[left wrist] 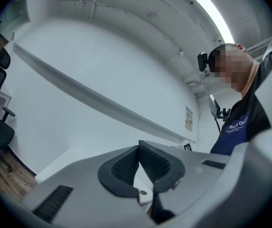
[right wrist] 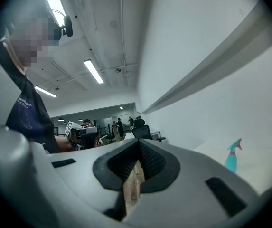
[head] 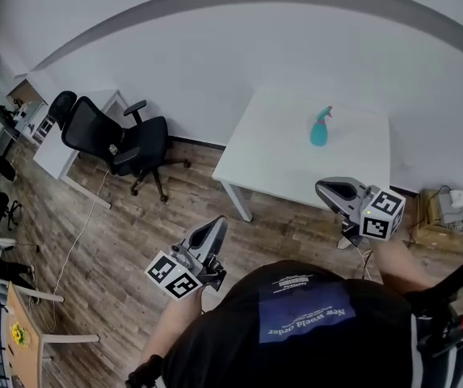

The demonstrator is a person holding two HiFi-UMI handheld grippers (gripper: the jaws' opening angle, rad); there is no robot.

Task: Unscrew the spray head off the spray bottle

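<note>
A person in a dark shirt is standing on a wood-plank floor [head: 118,249], holding a gripper in each hand short of a white table [head: 271,156]. The teal spray bottle [head: 320,128] is standing upright and alone near the middle of the tabletop, well apart from both tools. Its body is showing a clear blue-green, narrowing to a neck, with a spray head [right wrist: 235,146] of the same colour sitting on top and a reddish tip at the nozzle. The left gripper [left wrist: 138,158] is pointing at a bare white wall with its jaws pressed together and nothing between them. The right gripper [right wrist: 138,159] is likewise closed and empty, the bottle showing off to its right. A black office chair [head: 122,140] is sitting by the wall to the left of the table.
</note>
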